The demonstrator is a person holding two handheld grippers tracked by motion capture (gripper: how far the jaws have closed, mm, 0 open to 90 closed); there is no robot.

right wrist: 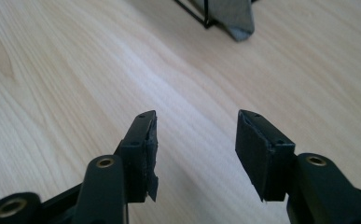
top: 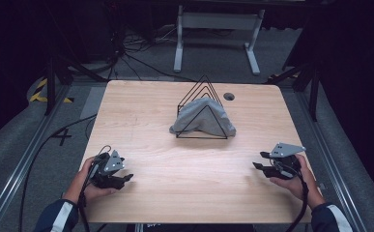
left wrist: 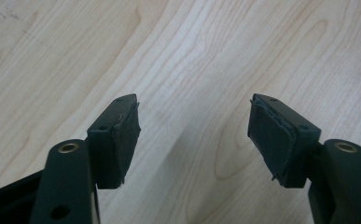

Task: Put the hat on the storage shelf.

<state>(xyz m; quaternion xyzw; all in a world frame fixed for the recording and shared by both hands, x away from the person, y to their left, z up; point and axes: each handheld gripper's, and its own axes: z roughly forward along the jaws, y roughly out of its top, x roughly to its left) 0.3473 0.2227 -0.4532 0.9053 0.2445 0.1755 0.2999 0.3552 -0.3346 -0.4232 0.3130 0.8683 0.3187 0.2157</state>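
Grey cloth (top: 201, 118), the thing this work turns on, lies draped through a black wire rack (top: 202, 108), well ahead of both hand-held grippers and about midway between them, toward the far half of the tabletop (top: 175, 169). Nearest the person, the left hand-held gripper (top: 122, 172) rests low over the near left of the board with its jaws parted and nothing between them; in the left gripper view its dark, slightly frayed rubber pads (left wrist: 124, 140) frame bare pale wood grain. The right hand-held gripper (top: 261, 161) sits likewise at the near right, jaws roughly half open and empty, its pads (right wrist: 255, 154) matte and square-edged, one with a ragged lower corner. Beyond its tips, up and a little to the right, the right gripper view catches a corner of the cloth (right wrist: 229, 16) hanging past the foot of the rack (right wrist: 194, 14). The step in hand looks like a pause with both tools free; to do the next reach well, each would likely approach from its own side and pinch the soft, limp fabric clear of the thin triangular wires, which could snag. The laminate surface is smooth and light-toned, with a round cable hole (top: 229, 96) behind the rack.
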